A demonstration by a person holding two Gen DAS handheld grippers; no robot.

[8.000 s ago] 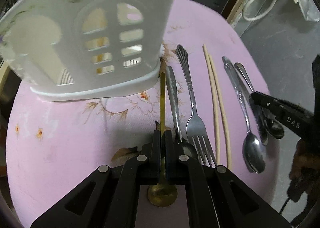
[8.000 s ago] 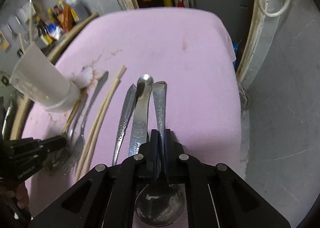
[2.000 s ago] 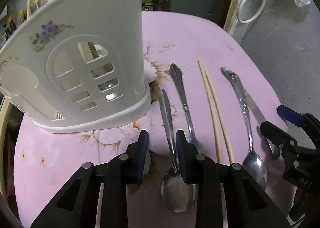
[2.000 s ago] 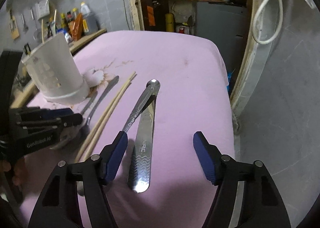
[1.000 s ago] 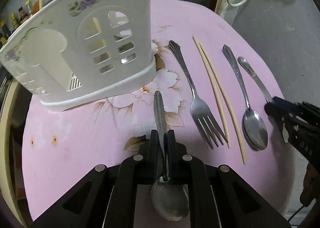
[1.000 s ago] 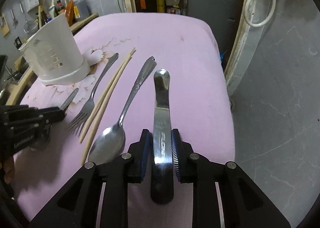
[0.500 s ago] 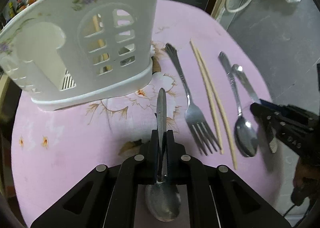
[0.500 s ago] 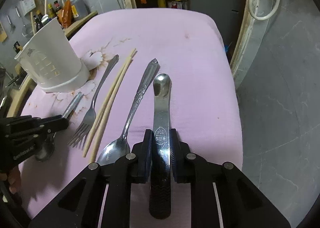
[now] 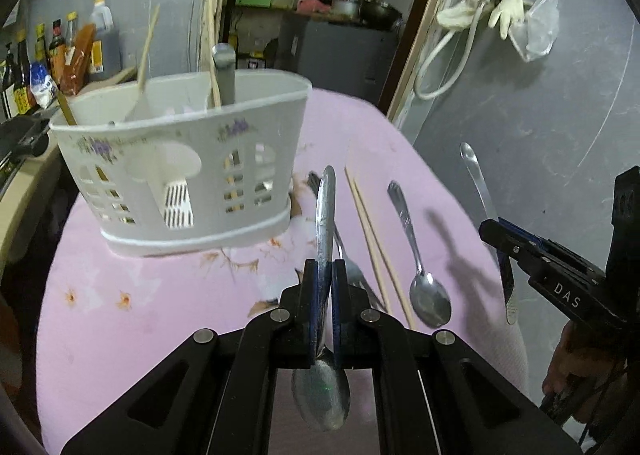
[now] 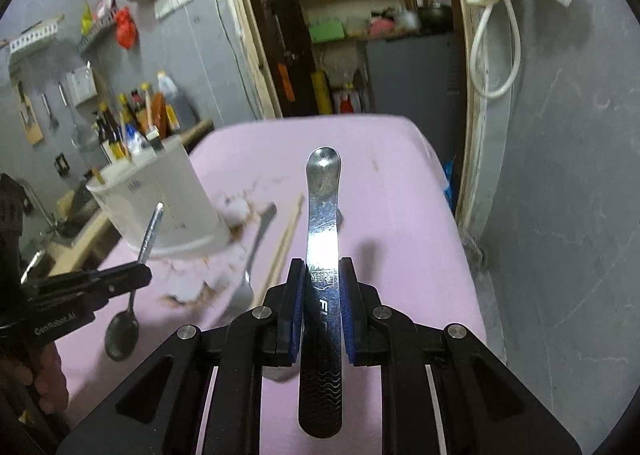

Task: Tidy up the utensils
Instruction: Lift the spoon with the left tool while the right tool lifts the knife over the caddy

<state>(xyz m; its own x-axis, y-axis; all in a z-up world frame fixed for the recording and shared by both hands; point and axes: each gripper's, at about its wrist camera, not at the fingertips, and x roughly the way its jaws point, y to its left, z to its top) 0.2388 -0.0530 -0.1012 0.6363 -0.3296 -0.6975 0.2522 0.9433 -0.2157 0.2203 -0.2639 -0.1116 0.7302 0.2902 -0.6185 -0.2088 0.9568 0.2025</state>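
Pink cloth (image 9: 120, 319) with a faded flower print covers the table. On it stands a white plastic caddy (image 9: 180, 183), pierced with window slots and printed with purple flowers; a grey handle and pale sticks rise from its compartments, which ones cannot be told.

Left gripper (image 9: 326, 275): jaws closed tight on a spoon (image 9: 325, 215), gripped at the lower handle. The handle points up and away toward the caddy; the bowl hangs below the fingers, nearest the camera. The spoon is clear of the cloth.

Right gripper (image 10: 322, 279): blue pads pressed on the flat sides of a knife (image 10: 322, 223), held at mid-length. Its rounded handle end points forward and its patterned blade end sits below the jaws. The knife is lifted off the cloth; in the left wrist view it hangs in the air at the right edge of the table. The right jaws closed further within the last second, with the knife between them.

Lying on the cloth, right of the caddy in the left view: a fork (image 9: 352, 267), partly hidden behind the held spoon; a pair of chopsticks (image 9: 372, 239) side by side just beside it; a second spoon (image 9: 416, 255), bowl toward the camera, near the chopsticks but apart from them.

A hand (image 9: 568, 367) shows under the right gripper.
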